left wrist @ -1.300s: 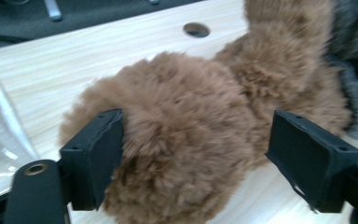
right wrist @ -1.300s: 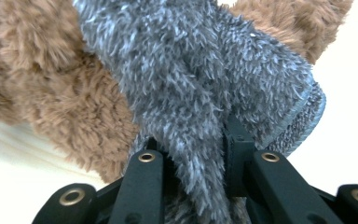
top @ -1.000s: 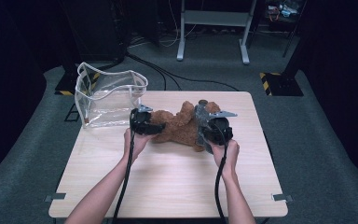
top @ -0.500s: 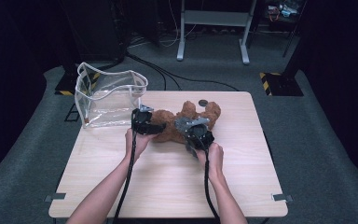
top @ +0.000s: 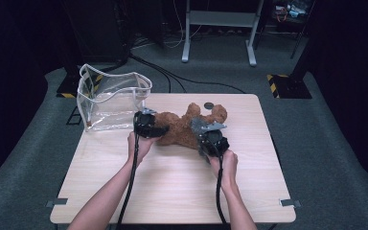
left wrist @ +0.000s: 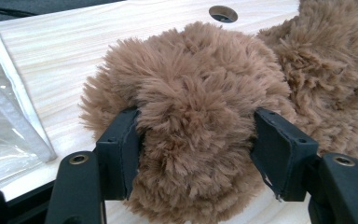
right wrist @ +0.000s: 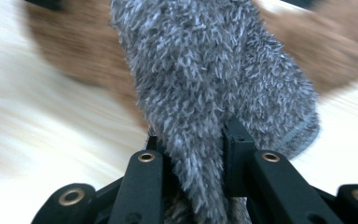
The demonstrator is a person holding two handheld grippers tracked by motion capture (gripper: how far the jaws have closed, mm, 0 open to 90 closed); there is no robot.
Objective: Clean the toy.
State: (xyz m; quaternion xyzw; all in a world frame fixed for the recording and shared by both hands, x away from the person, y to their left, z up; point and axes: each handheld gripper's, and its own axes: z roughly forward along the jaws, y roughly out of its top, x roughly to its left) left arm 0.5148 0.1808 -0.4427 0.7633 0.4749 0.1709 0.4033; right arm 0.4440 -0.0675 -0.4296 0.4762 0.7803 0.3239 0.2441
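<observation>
On the pale table (top: 172, 191), both grippers clamp the plush toy (top: 179, 129) for bagging: left fingers (left wrist: 121, 149), just closing, squeeze brown fur; right fingers (right wrist: 235, 154) pinch its grey part (right wrist: 205, 93) beside the clear bag (top: 110, 100).

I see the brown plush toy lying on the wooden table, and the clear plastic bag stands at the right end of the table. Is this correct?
Not quite. The clear plastic bag stands at the left end of the table, not the right; the high view shows it. The brown plush toy does lie on the wooden table.
</observation>
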